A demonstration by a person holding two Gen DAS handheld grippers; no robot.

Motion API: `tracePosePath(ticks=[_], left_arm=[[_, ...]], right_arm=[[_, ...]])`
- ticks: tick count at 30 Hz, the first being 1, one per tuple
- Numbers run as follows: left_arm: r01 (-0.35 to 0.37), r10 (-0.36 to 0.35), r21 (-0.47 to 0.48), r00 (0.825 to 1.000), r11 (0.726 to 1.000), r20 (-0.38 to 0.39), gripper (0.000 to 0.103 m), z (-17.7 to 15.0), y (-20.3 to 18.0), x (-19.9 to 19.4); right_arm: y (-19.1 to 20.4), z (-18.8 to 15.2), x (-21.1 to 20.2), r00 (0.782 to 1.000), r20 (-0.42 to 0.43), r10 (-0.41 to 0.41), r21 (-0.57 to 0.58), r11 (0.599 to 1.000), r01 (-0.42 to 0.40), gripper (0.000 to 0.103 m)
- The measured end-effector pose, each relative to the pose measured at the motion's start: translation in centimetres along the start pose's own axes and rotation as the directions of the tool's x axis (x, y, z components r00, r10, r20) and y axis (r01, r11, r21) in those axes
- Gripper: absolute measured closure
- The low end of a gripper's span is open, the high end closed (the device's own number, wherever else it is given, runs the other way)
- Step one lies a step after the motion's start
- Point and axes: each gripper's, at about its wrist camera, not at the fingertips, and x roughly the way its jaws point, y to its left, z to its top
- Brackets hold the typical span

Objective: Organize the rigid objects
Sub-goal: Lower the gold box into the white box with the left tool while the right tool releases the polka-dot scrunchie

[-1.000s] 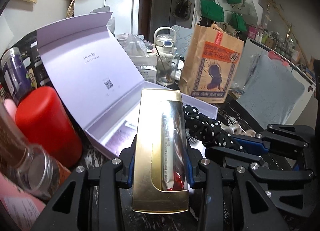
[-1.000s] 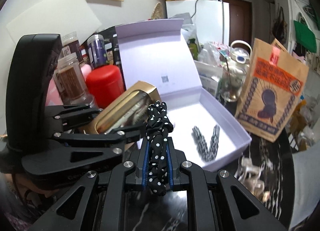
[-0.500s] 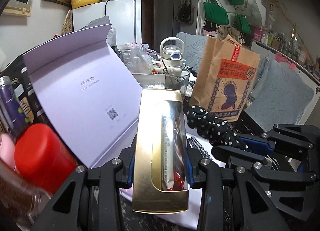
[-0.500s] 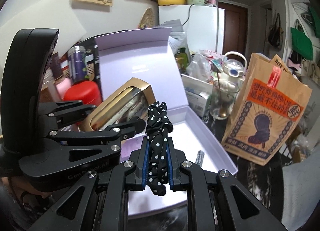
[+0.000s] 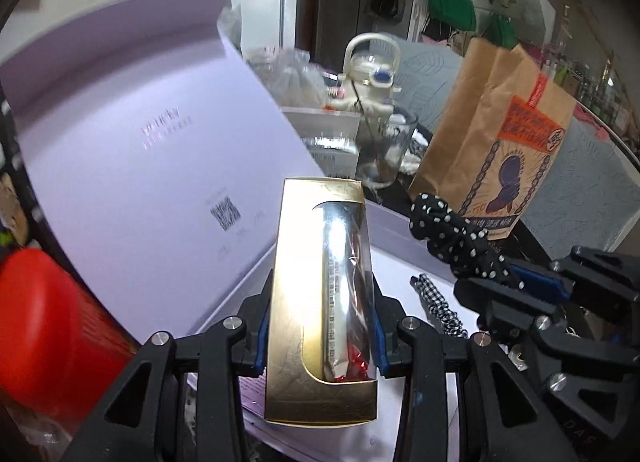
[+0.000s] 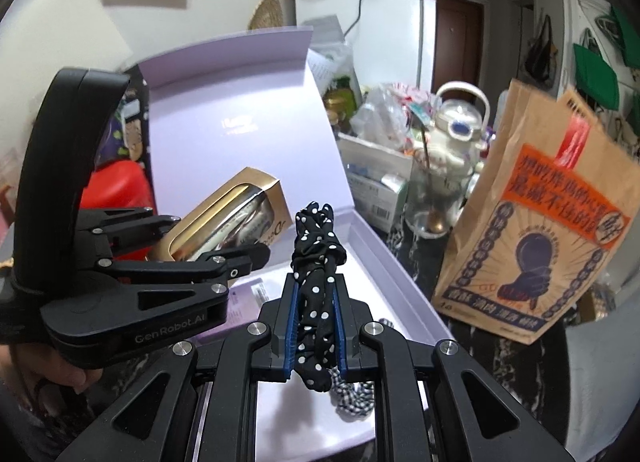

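Observation:
My left gripper (image 5: 320, 326) is shut on a gold box (image 5: 320, 294) with a clear window showing a tube inside; it also shows in the right wrist view (image 6: 236, 218). My right gripper (image 6: 314, 326) is shut on a black polka-dot fabric band (image 6: 316, 282), seen to the right in the left wrist view (image 5: 460, 238). Both hang over the open lilac gift box (image 6: 404, 282), whose lid (image 5: 132, 166) stands upright behind. A black-and-white checked band (image 5: 438, 304) lies inside the box.
A red canister (image 5: 44, 338) stands left of the box. A brown paper bag (image 6: 548, 214) stands to the right. Behind are a glass (image 5: 384, 154), a white kettle-shaped bottle (image 6: 460, 134) and a white fridge (image 6: 384, 34).
Both grippers have moved forward and up over the open box with their loads. The lid and bag look nearer now. Neither grip has changed.

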Motion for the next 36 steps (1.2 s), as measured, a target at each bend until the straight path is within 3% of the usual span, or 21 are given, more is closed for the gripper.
tracePosePath(ticks=[16,29,32,36], left_arm=[[-0.071,0.075,0.039,0.989,0.997,-0.128,0.065,-1.6,-0.4,4.7],[-0.101,0.11,0.054,0.968,0.993,-0.226,0.065,-2.3,-0.3,6.6],[-0.107,0.118,0.06,0.969,0.992,-0.219,0.065,-2.1,-0.5,6.6],[-0.105,0.117,0.064,0.967,0.992,-0.224,0.065,-2.0,-0.5,6.5]], right_arm=[[-0.4,-1.9,4.5,0.99,-0.137,-0.031,0.015,0.999,0.033,0.088],[-1.4,-2.5,6.7,0.979,-0.205,0.025,0.088,0.996,-0.007,0.087],[-1.7,-2.7,6.8,0.978,-0.21,0.019,0.1,0.995,0.002,0.087],[-1.9,-2.6,6.8,0.977,-0.213,0.006,0.109,0.994,0.018,0.08]])
